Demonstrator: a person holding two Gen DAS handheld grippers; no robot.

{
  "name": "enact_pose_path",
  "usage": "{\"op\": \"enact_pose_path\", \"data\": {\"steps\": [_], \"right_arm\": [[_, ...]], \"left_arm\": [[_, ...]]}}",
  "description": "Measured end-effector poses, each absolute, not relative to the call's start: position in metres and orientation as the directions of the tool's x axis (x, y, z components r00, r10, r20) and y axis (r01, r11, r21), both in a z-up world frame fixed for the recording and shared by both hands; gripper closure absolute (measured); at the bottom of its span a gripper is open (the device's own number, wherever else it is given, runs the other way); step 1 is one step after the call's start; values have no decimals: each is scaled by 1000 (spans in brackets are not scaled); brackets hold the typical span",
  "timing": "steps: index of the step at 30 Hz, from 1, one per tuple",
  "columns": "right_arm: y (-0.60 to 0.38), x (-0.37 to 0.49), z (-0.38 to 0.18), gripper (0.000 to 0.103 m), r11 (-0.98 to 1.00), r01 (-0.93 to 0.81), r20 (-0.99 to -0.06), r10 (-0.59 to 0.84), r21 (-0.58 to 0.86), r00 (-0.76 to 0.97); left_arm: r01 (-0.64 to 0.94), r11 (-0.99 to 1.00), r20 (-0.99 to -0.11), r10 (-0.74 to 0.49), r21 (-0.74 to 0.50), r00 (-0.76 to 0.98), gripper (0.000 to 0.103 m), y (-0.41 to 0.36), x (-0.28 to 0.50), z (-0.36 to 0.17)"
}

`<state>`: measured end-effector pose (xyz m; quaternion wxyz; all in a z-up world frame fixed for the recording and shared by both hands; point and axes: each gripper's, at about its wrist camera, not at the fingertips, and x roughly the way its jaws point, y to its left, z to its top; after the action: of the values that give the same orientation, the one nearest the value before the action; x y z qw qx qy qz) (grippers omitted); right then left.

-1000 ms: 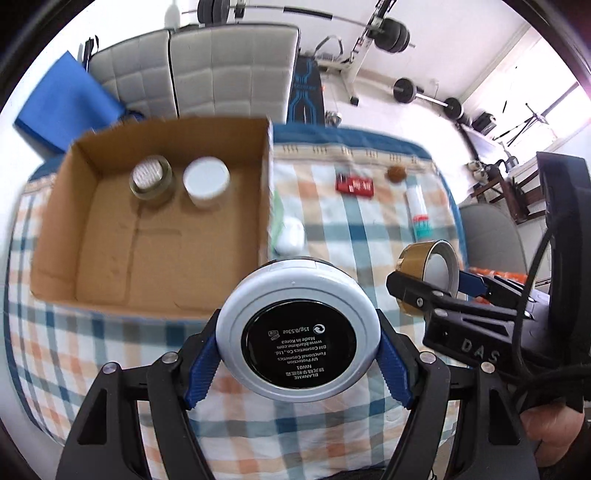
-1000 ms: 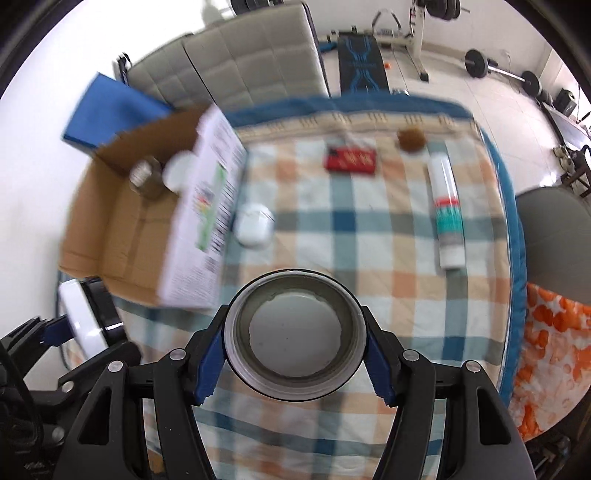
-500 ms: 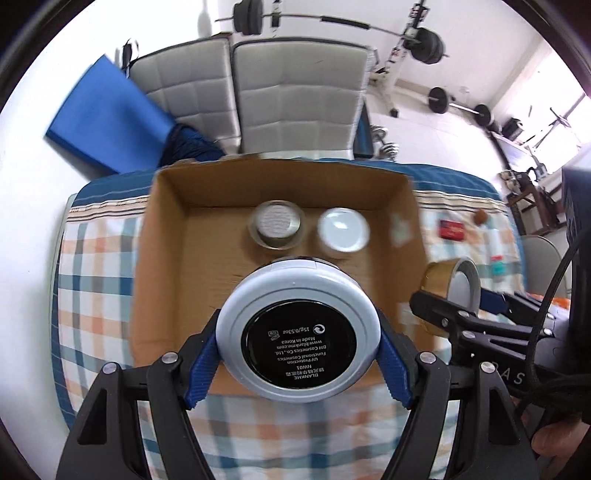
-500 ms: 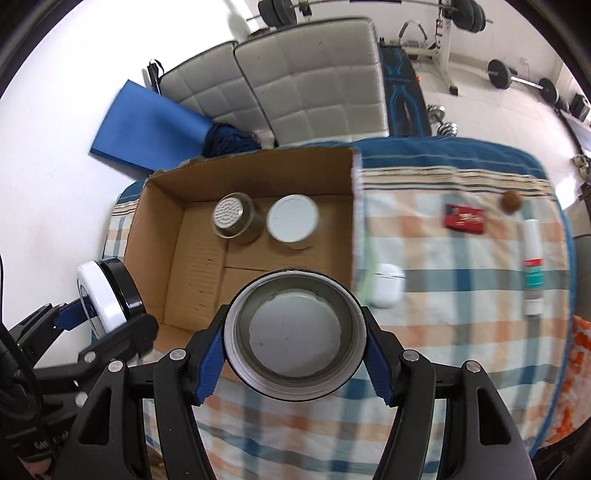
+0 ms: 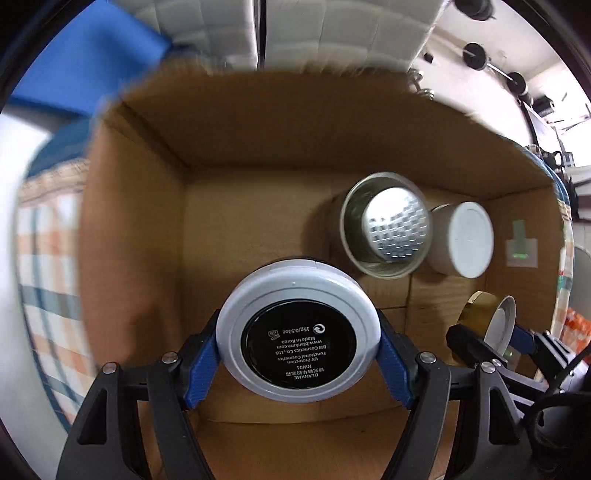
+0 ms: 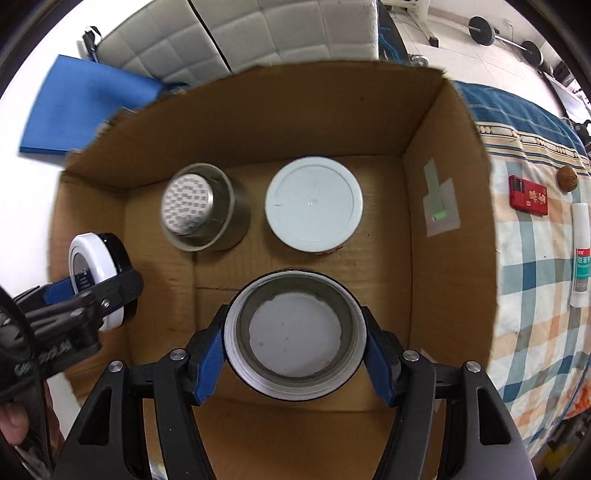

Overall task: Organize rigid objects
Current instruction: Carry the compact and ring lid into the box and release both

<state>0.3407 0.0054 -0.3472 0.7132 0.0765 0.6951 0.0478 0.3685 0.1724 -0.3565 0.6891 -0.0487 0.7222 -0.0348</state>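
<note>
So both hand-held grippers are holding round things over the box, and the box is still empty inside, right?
Not quite. The cardboard box is not empty: the right wrist view shows a metal cup and a white-lidded jar side by side on its floor. The rest is right: both hand-held grippers hold round things over the box.

home gym slash spare room, barbell with weight plates (image 6: 484,31) on the white floor far right, grey quilted cushions (image 6: 258,33) behind, checked tablecloth (image 6: 535,258), blue mat (image 6: 85,107) far left
</note>
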Motion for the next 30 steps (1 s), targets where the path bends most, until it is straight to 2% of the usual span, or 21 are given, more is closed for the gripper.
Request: {"op": "enact_pose_path", "data": {"steps": [8, 20, 23, 27, 30], "right_arm": [[3, 346, -383, 35, 988, 74, -990, 139, 137, -20], [-20, 356, -411, 34, 964, 176, -969, 222, 201, -109], [-25, 355, -416, 29, 951, 201, -956, 264, 235, -129], [-29, 352, -416, 27, 944, 217, -949, 284, 251, -137], [-28, 354, -409, 26, 944, 213, -950, 282, 251, -131]], "left_arm": [[-87, 967, -961, -248, -239, -121, 30, 169, 363, -388], [-193, 918, -917, -375, -346, -135, 29, 172, 365, -395], [-196, 915, -914, -383, -354, -137, 28, 173, 363, -393], [-207, 905, -907, -402, -372, -126, 25, 171, 359, -386], [-214, 897, -902, -416, -386, -115, 14, 173, 361, -380]]}}
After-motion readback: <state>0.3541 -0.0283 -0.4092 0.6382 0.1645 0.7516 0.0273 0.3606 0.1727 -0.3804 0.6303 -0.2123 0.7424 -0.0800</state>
